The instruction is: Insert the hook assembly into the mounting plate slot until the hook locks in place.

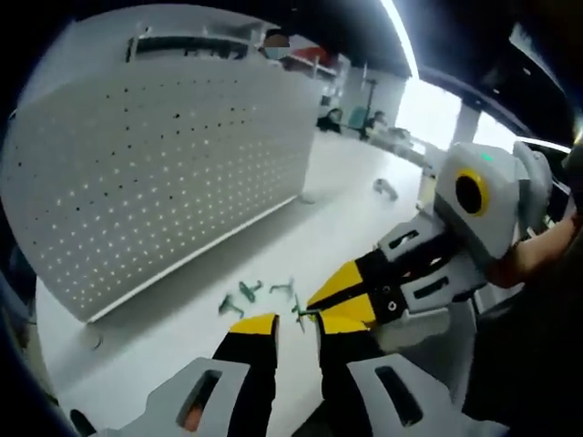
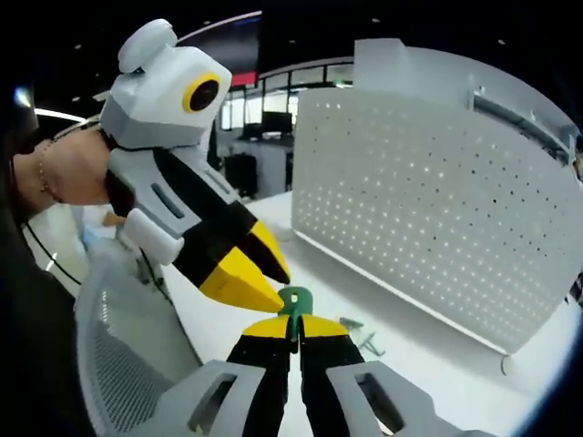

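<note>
A white table (image 1: pixel 346 196) is carrying an upright perforated white panel (image 1: pixel 155 164) along its far side. Several green hooks (image 1: pixel 250 296) are lying loose on the tabletop near the panel's foot, one more grey piece (image 1: pixel 386 188) farther off.

Left tool (image 1: pixel 296 323): jaws parted, its yellow tips entering the right gripper view from 10 o'clock. Right tool (image 2: pixel 294 330): jaws closed together, its tips meeting the left tool's. Wrist (image 2: pixel 68 173) visible behind left tool.
</note>
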### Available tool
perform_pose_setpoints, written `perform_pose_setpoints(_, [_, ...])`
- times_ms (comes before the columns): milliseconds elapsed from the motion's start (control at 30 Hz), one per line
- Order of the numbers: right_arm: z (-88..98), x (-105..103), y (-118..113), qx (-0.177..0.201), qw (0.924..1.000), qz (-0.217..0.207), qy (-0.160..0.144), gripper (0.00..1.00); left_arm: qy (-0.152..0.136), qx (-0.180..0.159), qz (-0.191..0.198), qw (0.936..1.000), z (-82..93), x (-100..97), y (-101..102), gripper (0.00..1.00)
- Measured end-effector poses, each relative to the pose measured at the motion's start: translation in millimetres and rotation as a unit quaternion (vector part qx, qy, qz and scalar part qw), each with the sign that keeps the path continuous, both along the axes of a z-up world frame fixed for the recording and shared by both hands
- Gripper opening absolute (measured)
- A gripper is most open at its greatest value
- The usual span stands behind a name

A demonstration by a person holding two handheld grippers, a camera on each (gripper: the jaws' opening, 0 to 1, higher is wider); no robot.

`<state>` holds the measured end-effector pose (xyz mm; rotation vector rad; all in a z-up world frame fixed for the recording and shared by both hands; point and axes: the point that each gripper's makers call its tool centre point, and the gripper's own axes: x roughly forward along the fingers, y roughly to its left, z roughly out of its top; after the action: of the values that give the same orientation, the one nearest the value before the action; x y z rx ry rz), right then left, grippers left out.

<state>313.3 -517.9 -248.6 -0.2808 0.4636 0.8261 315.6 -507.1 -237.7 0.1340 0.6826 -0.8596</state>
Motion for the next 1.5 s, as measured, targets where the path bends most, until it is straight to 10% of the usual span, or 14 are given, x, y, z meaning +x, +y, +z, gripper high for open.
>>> perform_pose_setpoints(900, [28.5, 10, -5, 0.079, 0.9957, -0.047, 0.015, 0.0, -0.027, -0.044, 0.018, 0.9985, 3.1, 2.7, 0, 0.35])
perform_pose_setpoints(1500, [51.3, 12, -2, 0.161, 0.9833, -0.069, 0.05, 0.0, -0.089, -0.09, 0.043, 0.9911, 27.4, 15.9, 4, 0.21])
